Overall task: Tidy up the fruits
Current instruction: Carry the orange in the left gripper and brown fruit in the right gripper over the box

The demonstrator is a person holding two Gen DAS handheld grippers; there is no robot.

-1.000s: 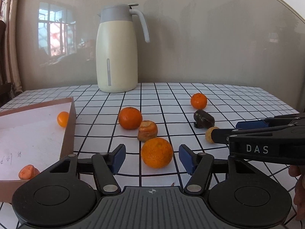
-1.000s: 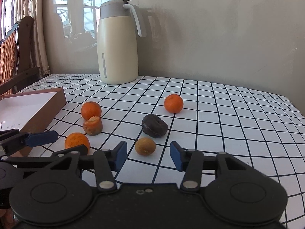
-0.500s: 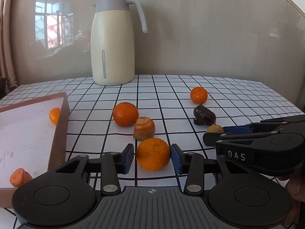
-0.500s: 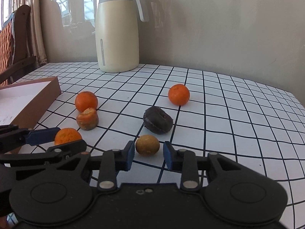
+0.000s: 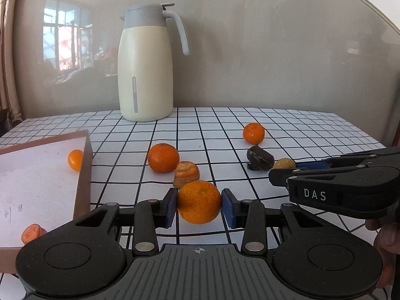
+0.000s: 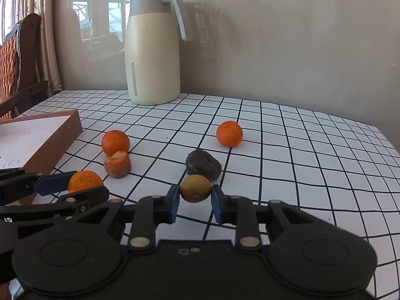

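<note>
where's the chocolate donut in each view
Left wrist view: the chocolate donut lies right of centre, just beyond the right claw tips.
Right wrist view: the same donut lies near centre, right behind the yellowish fruit in that claw.
Shared landmark: the cream thermos jug at the table's back.

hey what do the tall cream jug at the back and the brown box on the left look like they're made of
The jug looks like painted metal or hard plastic, satin cream with a matte grey lid: smooth, faint sheen, can't settle which. The box looks like cardboard: flat matte brown walls, thin edges, a white paper-like inside with handwriting.
</note>
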